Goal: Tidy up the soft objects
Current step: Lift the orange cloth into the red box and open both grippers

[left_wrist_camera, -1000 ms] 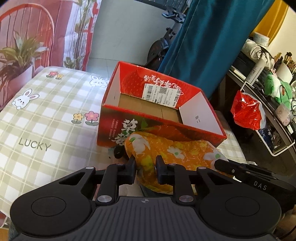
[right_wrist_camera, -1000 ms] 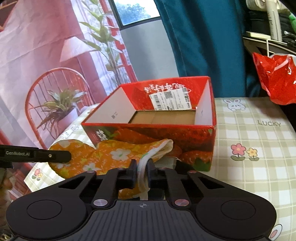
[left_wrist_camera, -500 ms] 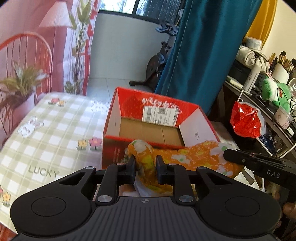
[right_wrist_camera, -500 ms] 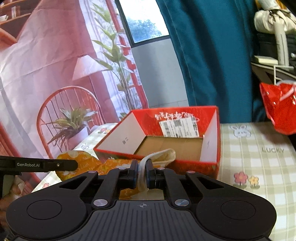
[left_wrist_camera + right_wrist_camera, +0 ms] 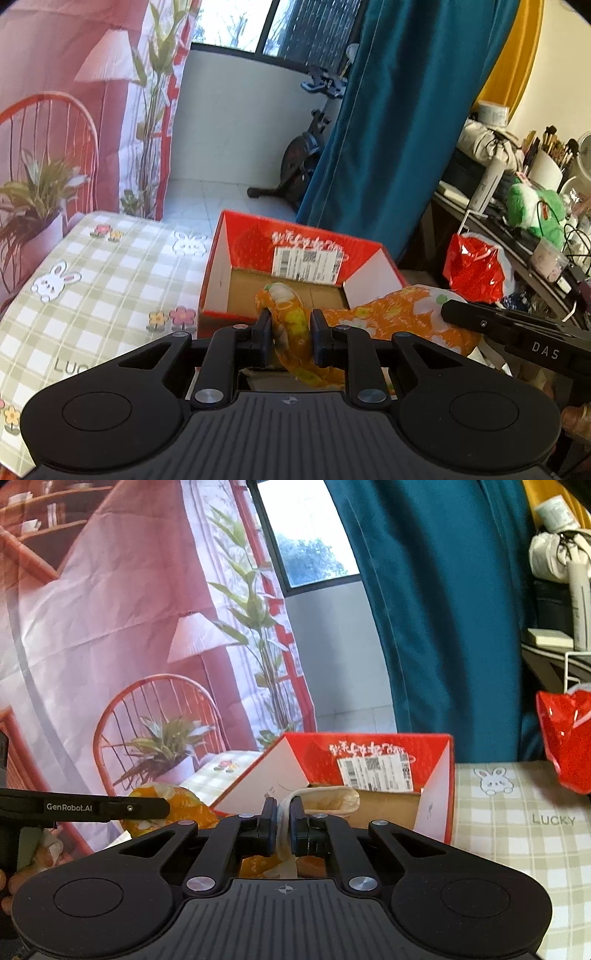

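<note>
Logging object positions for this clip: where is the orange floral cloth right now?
The orange floral cloth hangs between both grippers, pinched by the left gripper and right gripper, just at the near edge of the open red box on the checked tablecloth.

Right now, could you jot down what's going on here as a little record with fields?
held item: orange floral cloth
left gripper: jaws shut on one end of the cloth
right gripper: jaws shut on its cream edge
cloth position: lifted at the box's near rim
container: red box, open top, nothing inside apart from the cloth's overhanging end
surface: checked tablecloth
nearby: red bag
</note>
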A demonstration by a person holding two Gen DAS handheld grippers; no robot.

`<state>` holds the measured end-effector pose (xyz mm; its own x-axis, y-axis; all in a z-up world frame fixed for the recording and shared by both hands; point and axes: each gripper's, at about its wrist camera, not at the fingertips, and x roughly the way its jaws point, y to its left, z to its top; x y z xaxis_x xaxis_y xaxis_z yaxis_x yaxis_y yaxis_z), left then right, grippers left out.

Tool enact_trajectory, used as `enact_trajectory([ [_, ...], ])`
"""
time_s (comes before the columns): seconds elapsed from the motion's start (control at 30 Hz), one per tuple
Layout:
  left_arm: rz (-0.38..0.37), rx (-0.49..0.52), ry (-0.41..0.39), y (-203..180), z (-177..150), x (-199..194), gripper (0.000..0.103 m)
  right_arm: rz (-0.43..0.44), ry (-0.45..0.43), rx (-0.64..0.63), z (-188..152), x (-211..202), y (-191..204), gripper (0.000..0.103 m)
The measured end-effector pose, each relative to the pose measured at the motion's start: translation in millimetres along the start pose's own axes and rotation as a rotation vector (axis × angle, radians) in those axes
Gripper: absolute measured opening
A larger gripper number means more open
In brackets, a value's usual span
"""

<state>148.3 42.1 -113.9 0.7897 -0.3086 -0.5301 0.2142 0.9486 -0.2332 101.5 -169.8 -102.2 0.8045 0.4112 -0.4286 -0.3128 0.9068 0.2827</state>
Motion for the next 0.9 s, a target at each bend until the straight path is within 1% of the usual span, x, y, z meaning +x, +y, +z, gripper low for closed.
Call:
enact_trajectory([
  [0.13, -0.010, 0.017, -0.034, -4, 10, -4, 0.022, 0.004, -0.028, -0.014, 8, -5, 2, 0.007],
  [0.27, -0.007, 0.045, -0.056, -9, 23, 4, 0.022, -0.001, -0.044, -0.035, 17, -3, 0, 0.007],
  [0.37, 0.004, 0.076, -0.078, -11, 34, 21, 0.022, -0.015, -0.046, -0.054, 25, 7, -5, 0.007],
  [0.5, 0.051, 0.134, -0.086, -15, 48, 56, 0.022, -0.045, -0.024, -0.093, 35, 36, -15, 0.007],
  [0.6, 0.073, 0.147, -0.057, -14, 56, 89, 0.022, -0.083, 0.010, -0.129, 40, 65, -27, 0.007],
  [0.67, 0.086, 0.150, -0.026, -12, 59, 111, 0.022, -0.104, 0.042, -0.123, 41, 87, -39, 0.007],
  [0.7, 0.097, 0.143, -0.006, -10, 59, 122, 0.022, -0.109, 0.058, -0.113, 42, 98, -44, 0.007],
  [0.8, 0.100, 0.101, 0.070, 2, 59, 152, 0.022, -0.123, 0.100, -0.108, 40, 126, -57, 0.007],
  [0.9, 0.110, 0.075, 0.121, 13, 57, 175, 0.022, -0.139, 0.146, -0.110, 35, 151, -68, 0.007],
])
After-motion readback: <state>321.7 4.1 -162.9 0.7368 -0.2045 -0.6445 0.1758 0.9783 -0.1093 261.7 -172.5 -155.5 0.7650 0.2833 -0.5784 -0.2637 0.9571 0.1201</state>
